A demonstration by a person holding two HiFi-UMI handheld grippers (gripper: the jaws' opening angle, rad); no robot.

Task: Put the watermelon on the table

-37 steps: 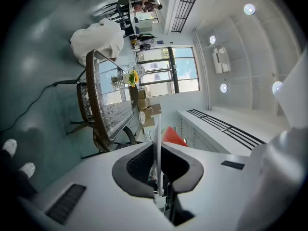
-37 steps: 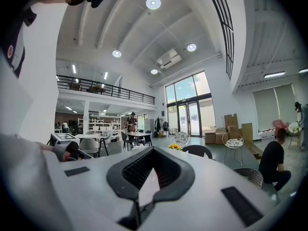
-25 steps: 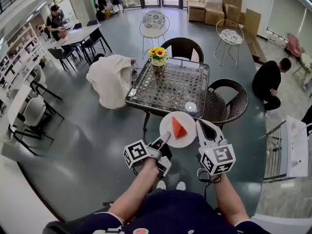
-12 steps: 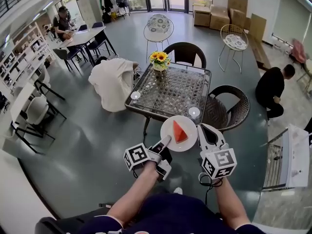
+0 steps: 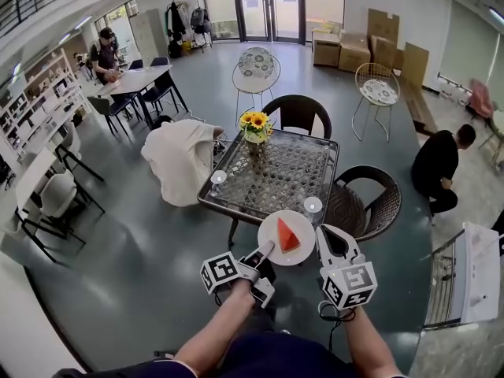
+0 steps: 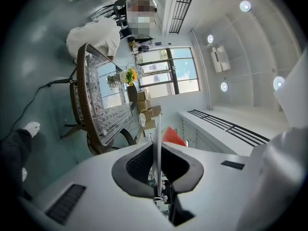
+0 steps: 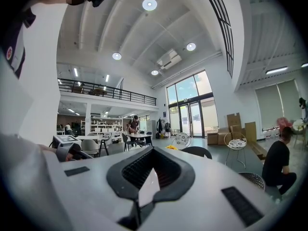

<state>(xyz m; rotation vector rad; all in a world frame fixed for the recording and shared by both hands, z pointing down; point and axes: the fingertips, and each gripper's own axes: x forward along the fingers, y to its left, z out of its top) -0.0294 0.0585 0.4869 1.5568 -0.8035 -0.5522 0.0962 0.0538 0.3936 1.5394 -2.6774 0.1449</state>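
The watermelon slice (image 5: 287,235) lies on a white plate (image 5: 272,252), carried at the near edge of the glass-topped table (image 5: 268,172). The left gripper (image 5: 268,248) pinches the plate's rim. The right gripper (image 5: 324,238) is just beside the rim, with its jaws nearly together (a white sliver shows between them). I judge this is the carrying step. Next, the plate should go forward and down level, clear of the small glass (image 5: 313,204). No writing is readable.

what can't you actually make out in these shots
- Head view: the white draped shape, a covered chair or a bent-over person; too small to tell.
- Head view: what the small glasses hold; too small.
- Left gripper view: most of the watermelon, hidden behind the rim of the plate and the jaws of the left gripper.
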